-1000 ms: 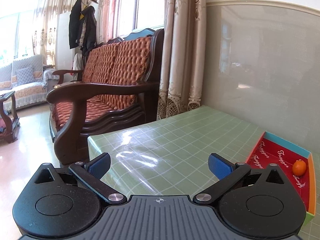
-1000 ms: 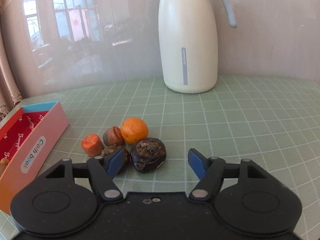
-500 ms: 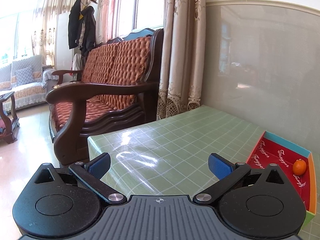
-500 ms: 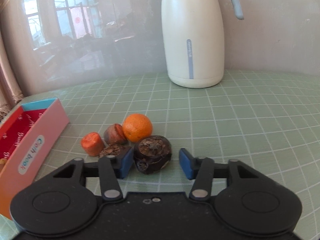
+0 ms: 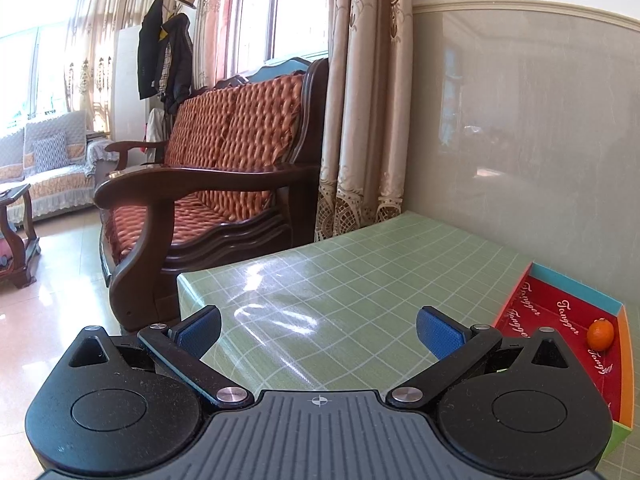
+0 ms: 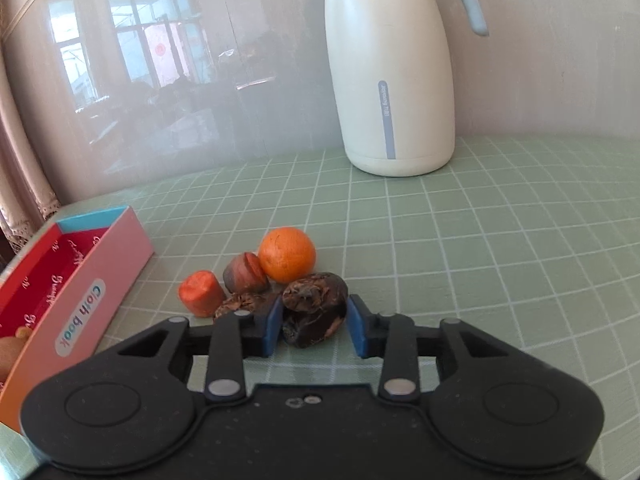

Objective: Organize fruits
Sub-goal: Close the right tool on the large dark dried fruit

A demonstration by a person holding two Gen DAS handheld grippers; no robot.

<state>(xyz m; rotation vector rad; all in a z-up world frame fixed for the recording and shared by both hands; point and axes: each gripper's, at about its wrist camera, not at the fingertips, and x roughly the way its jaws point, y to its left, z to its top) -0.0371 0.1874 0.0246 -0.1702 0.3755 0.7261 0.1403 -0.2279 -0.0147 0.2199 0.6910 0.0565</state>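
Jaws of the right gripper (image 6: 314,326), wide apart a second ago, have narrowed until both blue pads flank the dark brown fruit (image 6: 315,309), seemingly touching it, as it sits on the green checked table (image 6: 460,248) in front of an orange (image 6: 286,254). It looks ready to lift into the red-lined box (image 6: 70,280) just to the left. Idle and unmoved, the left gripper (image 5: 318,332) hovers wide open, holding nothing
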